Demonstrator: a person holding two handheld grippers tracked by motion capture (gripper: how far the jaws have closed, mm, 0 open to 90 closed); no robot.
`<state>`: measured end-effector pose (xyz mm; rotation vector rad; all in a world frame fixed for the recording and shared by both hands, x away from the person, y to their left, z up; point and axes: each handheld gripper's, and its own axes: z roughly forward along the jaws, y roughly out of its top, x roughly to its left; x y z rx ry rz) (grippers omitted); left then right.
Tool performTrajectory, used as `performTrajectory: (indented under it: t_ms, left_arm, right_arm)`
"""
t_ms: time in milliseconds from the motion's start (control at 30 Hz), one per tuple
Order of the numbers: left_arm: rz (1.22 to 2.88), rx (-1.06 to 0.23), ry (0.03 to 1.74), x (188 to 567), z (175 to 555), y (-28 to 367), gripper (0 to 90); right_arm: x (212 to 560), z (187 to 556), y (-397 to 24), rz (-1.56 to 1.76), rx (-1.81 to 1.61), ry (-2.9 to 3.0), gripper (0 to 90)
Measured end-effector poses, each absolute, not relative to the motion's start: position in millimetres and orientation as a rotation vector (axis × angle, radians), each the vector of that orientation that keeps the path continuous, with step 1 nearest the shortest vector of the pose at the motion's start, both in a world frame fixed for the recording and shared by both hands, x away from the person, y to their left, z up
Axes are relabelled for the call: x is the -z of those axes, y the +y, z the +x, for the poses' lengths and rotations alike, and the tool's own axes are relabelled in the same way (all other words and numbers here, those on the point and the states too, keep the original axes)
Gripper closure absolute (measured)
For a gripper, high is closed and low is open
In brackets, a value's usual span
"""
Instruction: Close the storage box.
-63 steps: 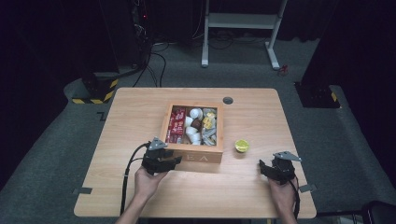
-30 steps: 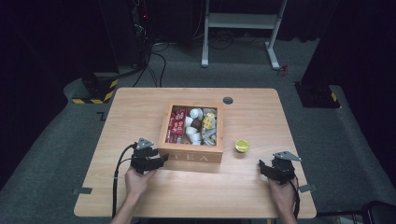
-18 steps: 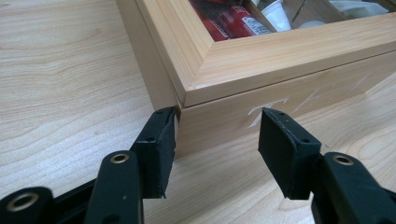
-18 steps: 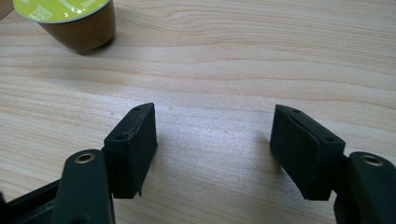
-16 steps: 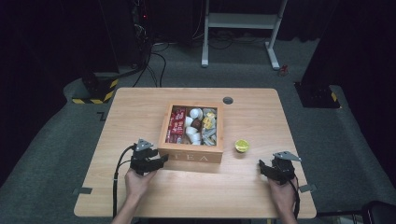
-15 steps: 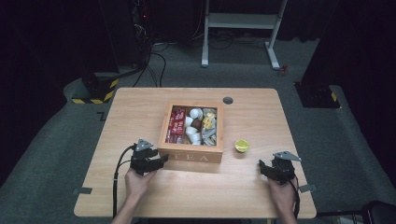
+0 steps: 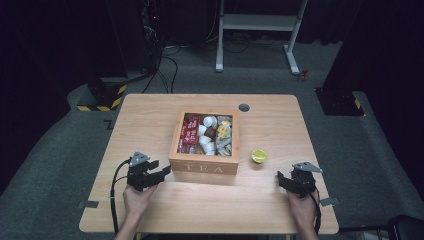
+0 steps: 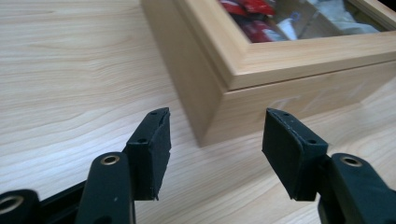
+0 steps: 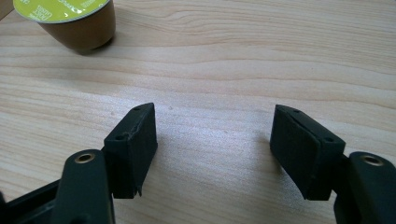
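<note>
I count one table (image 7: 150, 125) mid-frame, carrying one wooden box (image 7: 204, 165) at its centre, and one yellow-lidded pod (image 7: 259, 156) just right of that box. Two grippers: left gripper (image 7: 161, 173) lower left, right gripper (image 7: 283, 178) lower right. One round grommet (image 7: 244, 107) sits above the box. Items inside are too crowded to count.

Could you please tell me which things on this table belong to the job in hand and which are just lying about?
In the job:
- wooden tea box, its near corner facing the open left gripper
- yellow-lidded capsule, standing apart from the box, ahead of the open right gripper

Lying about:
- round dark disc set in the table behind the box
- white frame on the floor beyond
</note>
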<state>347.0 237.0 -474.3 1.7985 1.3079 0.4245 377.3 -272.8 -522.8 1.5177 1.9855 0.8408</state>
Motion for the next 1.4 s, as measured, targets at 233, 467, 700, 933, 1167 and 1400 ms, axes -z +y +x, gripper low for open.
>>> performTrajectory:
  t_ms: [233,467,700,933,1167,1400]
  left_arm:
    - [1.771,-0.468,1.380,481,345,257,41.6]
    - [1.811,-0.523,1.450,496,344,267,41.3]
    - [1.817,-0.526,1.511,511,345,274,40.4]
    - [1.823,-0.583,1.543,518,347,276,39.9]
    - [1.823,-0.615,1.547,524,348,277,38.1]
    - [1.853,-0.678,1.507,528,348,272,35.5]
  right_arm:
    - [523,377,-273,1.517,-0.841,1.986,31.9]
    - [523,377,-273,1.518,-0.841,1.985,31.9]
    - [523,377,-273,1.519,-0.841,1.985,31.9]
    - [523,377,-273,1.519,-0.841,1.985,31.9]
    - [523,377,-273,1.520,-0.841,1.985,31.9]
    - [523,377,-273,1.520,-0.841,1.985,31.9]
